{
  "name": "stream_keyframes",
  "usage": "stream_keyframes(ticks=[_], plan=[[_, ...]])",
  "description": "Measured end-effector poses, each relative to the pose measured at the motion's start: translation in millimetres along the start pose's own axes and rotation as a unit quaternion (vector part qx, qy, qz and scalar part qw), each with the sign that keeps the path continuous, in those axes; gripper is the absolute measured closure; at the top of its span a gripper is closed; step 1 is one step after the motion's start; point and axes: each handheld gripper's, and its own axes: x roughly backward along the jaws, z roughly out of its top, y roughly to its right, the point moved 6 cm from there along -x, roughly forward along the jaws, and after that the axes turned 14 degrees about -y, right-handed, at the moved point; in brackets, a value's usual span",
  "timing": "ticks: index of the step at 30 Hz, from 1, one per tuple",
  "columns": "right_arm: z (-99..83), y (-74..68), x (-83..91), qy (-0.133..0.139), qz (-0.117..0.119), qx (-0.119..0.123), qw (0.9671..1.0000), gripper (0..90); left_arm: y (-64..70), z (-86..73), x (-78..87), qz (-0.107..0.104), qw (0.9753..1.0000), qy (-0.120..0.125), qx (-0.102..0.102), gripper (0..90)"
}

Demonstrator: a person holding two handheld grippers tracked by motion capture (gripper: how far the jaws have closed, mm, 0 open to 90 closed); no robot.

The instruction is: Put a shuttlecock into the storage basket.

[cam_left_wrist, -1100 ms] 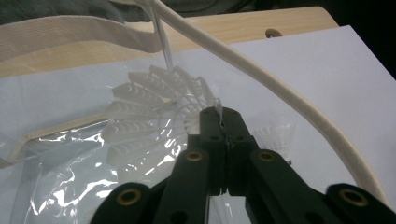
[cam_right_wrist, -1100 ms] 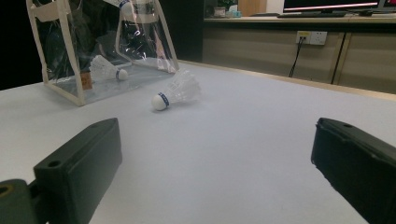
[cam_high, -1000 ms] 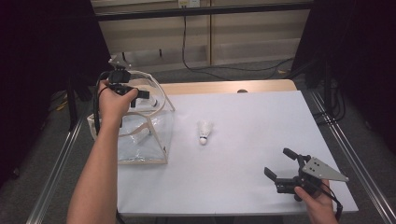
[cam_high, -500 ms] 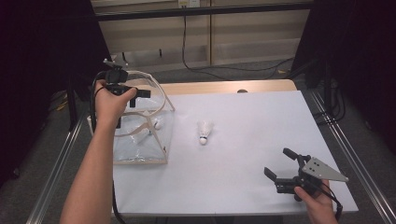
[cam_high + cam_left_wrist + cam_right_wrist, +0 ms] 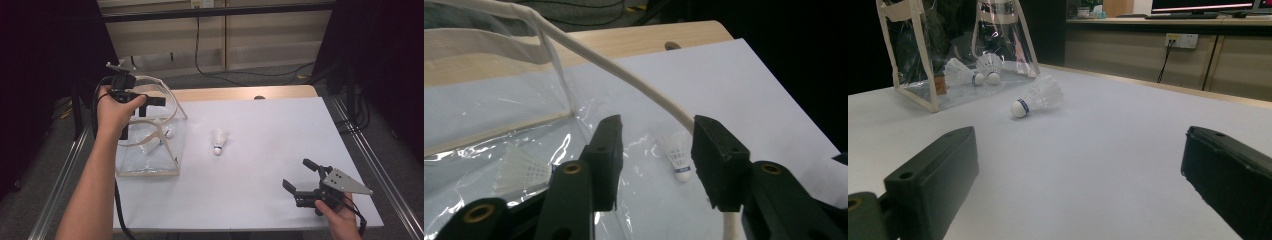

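white table [image 5: 280, 130], dark curtained room

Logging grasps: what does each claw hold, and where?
Neither: the left claw gapes around the bag strap; the right claw is open and empty.

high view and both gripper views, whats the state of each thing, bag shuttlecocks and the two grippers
clear bag: upright, top open
shuttlecocks in bag: two, lying on its floor
loose shuttlecock: on its side on the table, outside the bag
left gripper: open, above the bag by its handle
right gripper: open, holding nothing
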Motion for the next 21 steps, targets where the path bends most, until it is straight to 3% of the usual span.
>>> stream_keyframes(ticks=[11, 21], plan=[[0.0, -0.1, 0.0, 0.000, 0.000, 0.000, 1.0000, 1.5, 16.1, -2.8, 4.2, -0.023, 0.9991, -0.001, -0.034, 44.0], [-0.1, -0.5, -0.3, -0.001, 0.000, -0.001, 1.0000, 1.5, 32.4, -5.9, 1.9, -0.051, 0.9975, -0.005, -0.050, 33.9]])
